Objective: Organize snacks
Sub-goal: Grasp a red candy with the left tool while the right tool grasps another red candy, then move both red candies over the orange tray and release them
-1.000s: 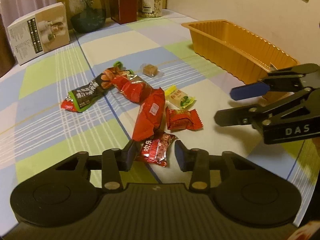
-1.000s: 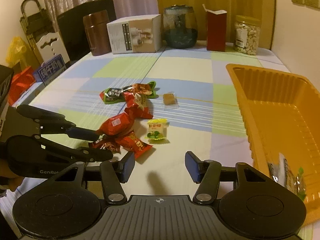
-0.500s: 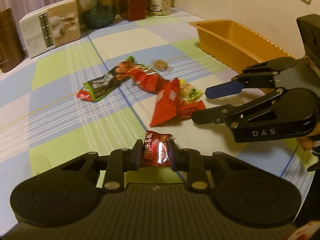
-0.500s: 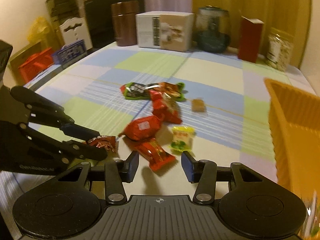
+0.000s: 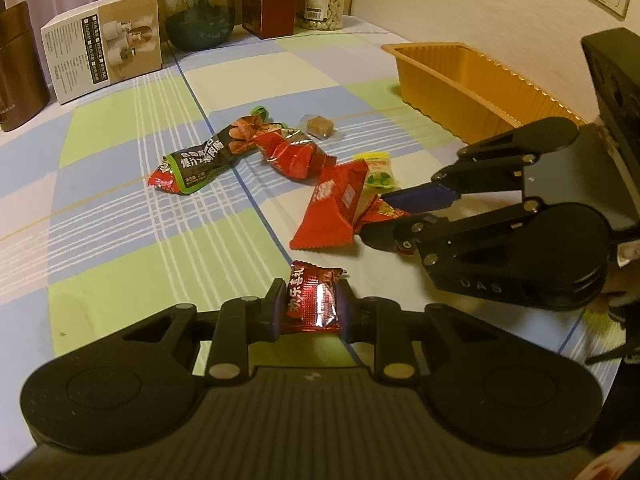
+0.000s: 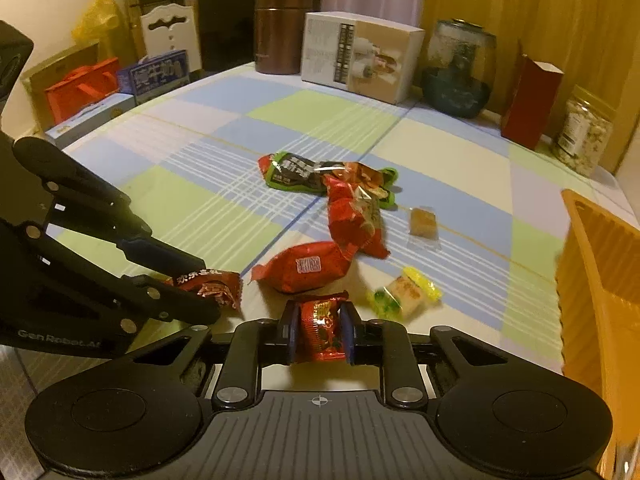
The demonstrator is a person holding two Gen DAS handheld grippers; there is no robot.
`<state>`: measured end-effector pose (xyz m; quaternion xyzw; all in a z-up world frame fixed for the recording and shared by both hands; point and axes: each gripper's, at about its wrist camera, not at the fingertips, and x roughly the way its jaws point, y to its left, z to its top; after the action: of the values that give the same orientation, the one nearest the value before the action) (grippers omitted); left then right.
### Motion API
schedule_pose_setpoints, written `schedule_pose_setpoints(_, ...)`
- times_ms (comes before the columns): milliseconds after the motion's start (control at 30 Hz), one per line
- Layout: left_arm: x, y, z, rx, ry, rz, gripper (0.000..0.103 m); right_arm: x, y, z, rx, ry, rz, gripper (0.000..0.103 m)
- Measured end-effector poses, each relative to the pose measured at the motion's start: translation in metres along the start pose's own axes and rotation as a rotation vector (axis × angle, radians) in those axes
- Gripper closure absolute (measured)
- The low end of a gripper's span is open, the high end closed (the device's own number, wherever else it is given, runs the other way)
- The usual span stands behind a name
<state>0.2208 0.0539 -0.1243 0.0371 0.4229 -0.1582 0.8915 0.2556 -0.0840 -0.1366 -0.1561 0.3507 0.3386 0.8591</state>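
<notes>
The left tool (image 5: 310, 310) is clamped on a dark red candy (image 5: 314, 304), holding it just above the checked counter (image 5: 120, 208). The right tool (image 6: 319, 332) has closed on a bright red candy (image 6: 322, 330), its pads pressing the wrapper from both sides. The remaining snacks lie loose in the middle of the counter: a big red packet (image 5: 332, 208), a yellow-green sweet (image 6: 404, 296), a brown cube (image 5: 320, 126), a crinkled red wrapper (image 6: 354, 216) and a green-edged dark packet (image 5: 200, 160). The orange tray (image 5: 460, 80) stands by the wall, well apart from them.
</notes>
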Motion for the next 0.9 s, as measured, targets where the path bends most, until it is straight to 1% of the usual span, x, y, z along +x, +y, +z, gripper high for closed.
schedule_pose_setpoints(100,-0.004,-0.006,-0.001,-0.009,-0.016,-0.003,0.080,-0.010,-0.001,-0.002,0.046,-0.006,-0.015,0.081)
schedule_pose_setpoints(200,-0.010,-0.013,-0.001,-0.018,-0.034,-0.006,0.080,-0.027,-0.001,-0.004,0.070,-0.031,-0.045,0.081)
schedule_pose_setpoints(400,-0.027,-0.031,0.001,-0.027,-0.089,0.012,0.080,-0.066,-0.008,-0.012,0.187,-0.086,-0.101,0.081)
schedule_pose_setpoints(633,-0.045,-0.058,0.007,-0.042,-0.135,0.019,0.080,-0.113,-0.020,-0.022,0.282,-0.162,-0.205,0.081)
schedule_pose_setpoints(767,-0.053,-0.079,0.014,-0.061,-0.159,0.001,0.080,-0.139,-0.028,-0.031,0.329,-0.204,-0.266,0.081)
schedule_pose_setpoints(900,-0.056,-0.101,0.028,-0.070,-0.181,-0.026,0.080,-0.164,-0.043,-0.039,0.359,-0.242,-0.341,0.081)
